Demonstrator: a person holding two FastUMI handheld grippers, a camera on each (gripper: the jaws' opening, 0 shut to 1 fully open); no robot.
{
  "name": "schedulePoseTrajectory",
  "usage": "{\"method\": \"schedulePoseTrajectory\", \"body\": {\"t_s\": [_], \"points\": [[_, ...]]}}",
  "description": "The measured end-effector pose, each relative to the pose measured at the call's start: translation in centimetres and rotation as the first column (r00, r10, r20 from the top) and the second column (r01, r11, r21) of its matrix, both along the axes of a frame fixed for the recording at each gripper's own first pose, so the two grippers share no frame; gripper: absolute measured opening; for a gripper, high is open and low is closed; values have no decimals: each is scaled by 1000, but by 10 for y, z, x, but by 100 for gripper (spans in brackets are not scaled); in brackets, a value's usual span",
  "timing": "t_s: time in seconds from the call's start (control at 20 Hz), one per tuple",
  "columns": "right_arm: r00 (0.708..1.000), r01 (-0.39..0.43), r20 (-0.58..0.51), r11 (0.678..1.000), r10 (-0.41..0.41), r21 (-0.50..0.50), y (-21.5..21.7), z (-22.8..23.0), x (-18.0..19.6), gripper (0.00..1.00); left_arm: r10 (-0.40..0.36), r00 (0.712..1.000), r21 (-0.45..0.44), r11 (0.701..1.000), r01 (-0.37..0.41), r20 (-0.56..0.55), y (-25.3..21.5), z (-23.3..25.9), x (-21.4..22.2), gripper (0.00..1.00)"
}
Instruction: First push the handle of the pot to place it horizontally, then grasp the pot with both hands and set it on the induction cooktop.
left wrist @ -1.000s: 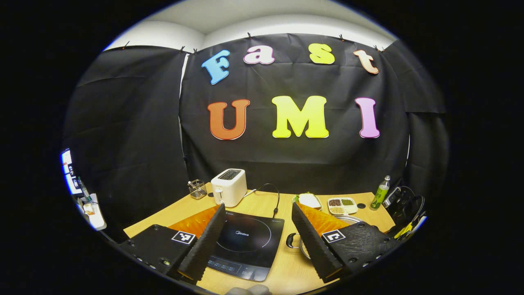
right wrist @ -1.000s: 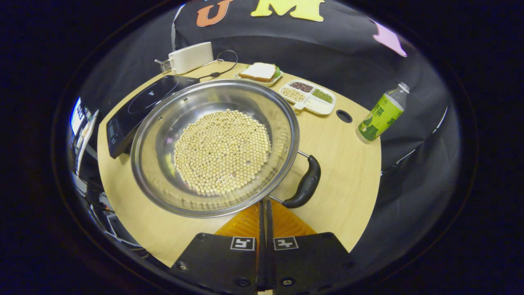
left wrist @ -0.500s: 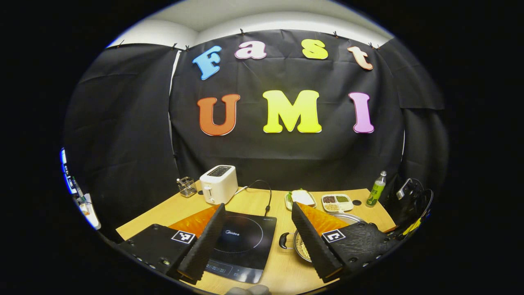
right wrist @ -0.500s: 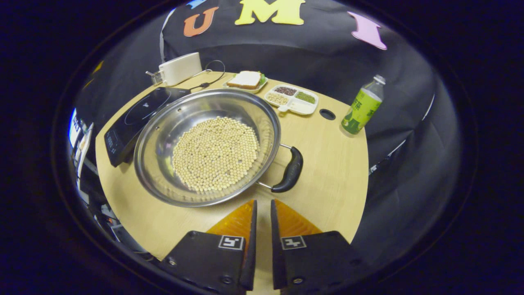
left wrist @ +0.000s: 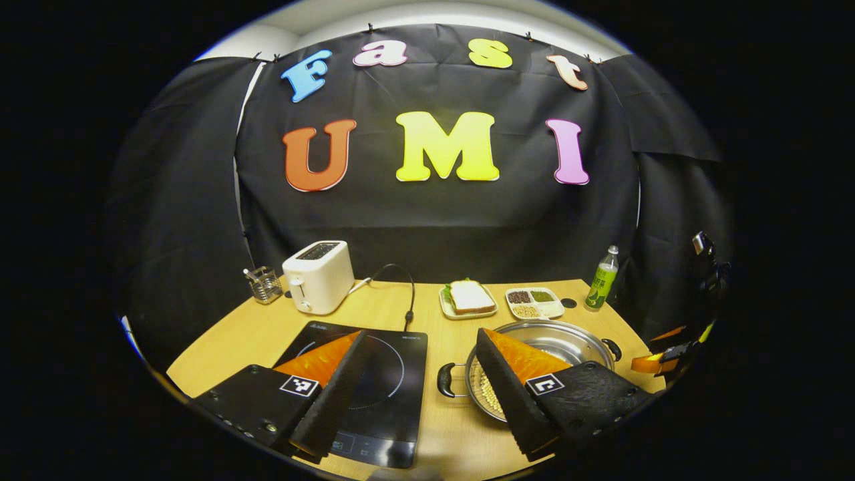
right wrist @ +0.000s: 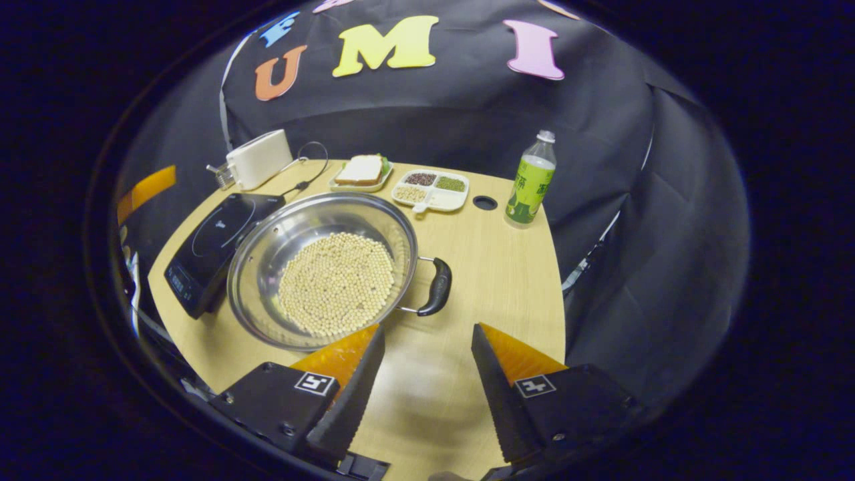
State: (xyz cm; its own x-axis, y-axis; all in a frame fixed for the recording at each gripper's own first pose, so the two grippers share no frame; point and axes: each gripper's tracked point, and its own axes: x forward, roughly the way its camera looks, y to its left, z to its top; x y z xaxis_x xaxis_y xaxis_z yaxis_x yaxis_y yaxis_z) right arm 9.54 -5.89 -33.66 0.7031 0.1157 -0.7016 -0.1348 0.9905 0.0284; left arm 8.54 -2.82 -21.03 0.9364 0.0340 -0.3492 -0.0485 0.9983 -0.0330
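1. Pot (right wrist: 324, 270) is sitting centre-left in the right gripper view, beside the cooktop (right wrist: 214, 250), looking rigid, slick and bean-laden.
2. Side handles (right wrist: 437, 286) are offering the safest hold.
3. Left gripper (left wrist: 417, 387) and right gripper (right wrist: 424, 371) are both gaping, gripping nothing.

Left gripper view looks level across the table (left wrist: 427, 314) toward the 12 o'clock booth wall. Right gripper view tilts down from closer, perhaps higher. Both share the pot (right wrist: 320, 267), cooktop (left wrist: 374, 374) and toaster (left wrist: 317, 277).
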Motion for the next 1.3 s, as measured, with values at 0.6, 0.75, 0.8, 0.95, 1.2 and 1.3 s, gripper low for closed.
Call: {"method": "schedulePoseTrajectory", "body": {"t_s": [0.6,0.75,0.8,0.95,1.2,1.3], "points": [[998,64,-25,998,-63,24,9,-26,59,87,-62,976,-44,998,54,-208,-33,-111,42,97],[997,59,-47,998,-57,24,12,-37,68,84,-62,965,-50,997,51,-255,-36,-132,49,97],[997,61,-53,998,-59,25,12,-40,70,87,-59,961,-57,997,45,-271,-36,-138,51,97],[996,60,-69,998,-59,22,13,-48,76,86,-63,950,-68,997,44,-307,-41,-154,54,97],[995,41,-94,999,-38,21,19,-55,79,83,-83,934,-84,995,57,-346,-54,-166,55,95],[994,38,-100,999,-36,19,19,-57,80,74,-81,930,-72,996,59,-358,-54,-171,56,90]]}}
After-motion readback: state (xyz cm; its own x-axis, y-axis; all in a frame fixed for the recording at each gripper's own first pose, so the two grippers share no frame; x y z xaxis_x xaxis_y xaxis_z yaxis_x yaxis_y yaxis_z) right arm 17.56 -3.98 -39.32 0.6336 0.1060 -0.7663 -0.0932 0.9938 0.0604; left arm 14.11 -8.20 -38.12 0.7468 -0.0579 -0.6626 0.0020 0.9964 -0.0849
